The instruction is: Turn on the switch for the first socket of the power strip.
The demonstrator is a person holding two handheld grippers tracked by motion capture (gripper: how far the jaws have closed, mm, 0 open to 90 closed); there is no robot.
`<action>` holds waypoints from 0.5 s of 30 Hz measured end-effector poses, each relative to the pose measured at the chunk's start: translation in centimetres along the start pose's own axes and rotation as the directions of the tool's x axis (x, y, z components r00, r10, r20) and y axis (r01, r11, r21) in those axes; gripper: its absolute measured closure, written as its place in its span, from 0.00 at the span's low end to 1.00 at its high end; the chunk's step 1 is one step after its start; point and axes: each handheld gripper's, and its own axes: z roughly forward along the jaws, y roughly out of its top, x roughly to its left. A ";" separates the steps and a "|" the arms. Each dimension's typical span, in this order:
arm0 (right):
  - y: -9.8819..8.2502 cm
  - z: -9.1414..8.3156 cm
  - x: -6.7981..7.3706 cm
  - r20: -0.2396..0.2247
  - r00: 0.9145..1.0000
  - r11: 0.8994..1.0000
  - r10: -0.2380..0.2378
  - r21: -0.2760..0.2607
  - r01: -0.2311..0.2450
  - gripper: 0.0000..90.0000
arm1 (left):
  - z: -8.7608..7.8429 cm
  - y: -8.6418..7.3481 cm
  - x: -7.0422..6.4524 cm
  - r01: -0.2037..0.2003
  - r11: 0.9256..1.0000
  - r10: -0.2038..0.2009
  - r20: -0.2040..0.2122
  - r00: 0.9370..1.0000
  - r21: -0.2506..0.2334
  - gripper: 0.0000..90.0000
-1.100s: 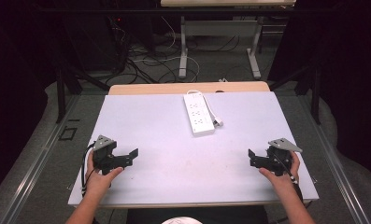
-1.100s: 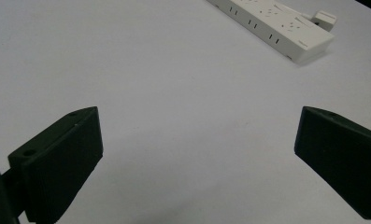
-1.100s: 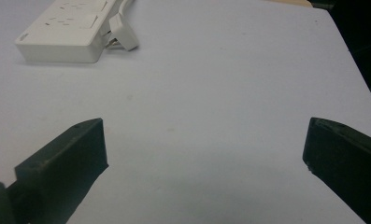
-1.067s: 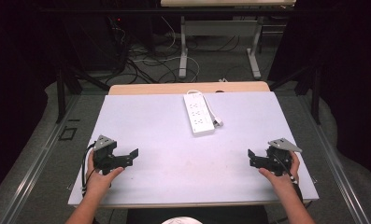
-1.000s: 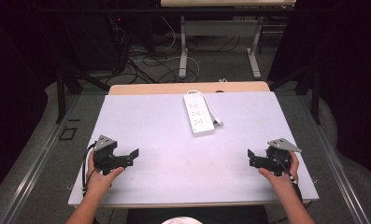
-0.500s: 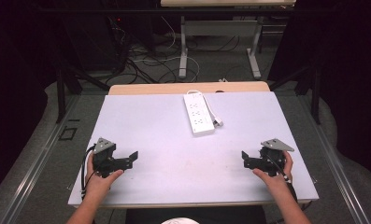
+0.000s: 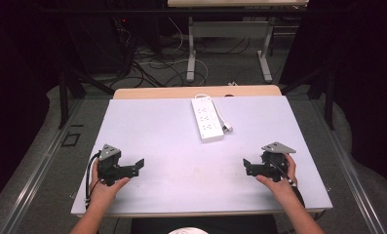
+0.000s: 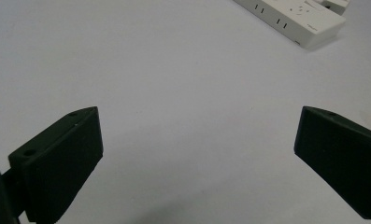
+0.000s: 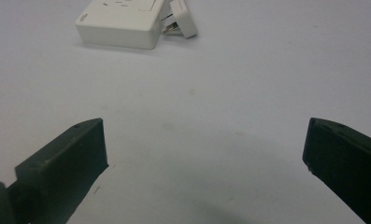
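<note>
A white power strip (image 7: 206, 118) lies near the far middle of the white table (image 7: 171, 126), with a white plug (image 7: 226, 127) loose beside its near right end. In the left gripper view the power strip (image 8: 295, 16) lies far ahead at the upper right. The right gripper view has the power strip (image 9: 120, 21) and plug (image 9: 183, 21) ahead at the top. My left gripper (image 7: 137, 166) rests open at the near left of the table, holding nothing. My right gripper (image 7: 248, 166) stands open at the near right, its jaws wide apart over bare tabletop.
A wooden strip (image 7: 196, 91) borders the table's far edge. Beyond it are cables on the floor (image 7: 157, 63) and the legs of another table (image 7: 191, 48). Dark curtains stand at both sides.
My right gripper has shifted a little to the left and toward the table's middle. The left gripper has edged slightly forward. Both stay open.
</note>
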 end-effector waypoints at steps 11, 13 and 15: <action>2.0 0.8 0.4 -0.038 0.999 0.999 0.016 0.030 -0.015 0.00 | 0.3 -0.1 -0.4 -0.009 1.000 0.009 0.000 1.000 -0.002 0.02; 2.3 0.8 0.4 -0.042 0.999 0.999 0.014 0.033 -0.013 0.00 | 0.3 -0.1 -0.4 -0.011 1.000 0.011 0.000 1.000 0.000 0.02; 3.1 1.0 0.5 -0.051 0.999 0.999 0.004 0.042 -0.002 0.02 | 0.3 -0.2 -0.4 -0.012 1.000 0.012 0.002 1.000 -0.001 0.02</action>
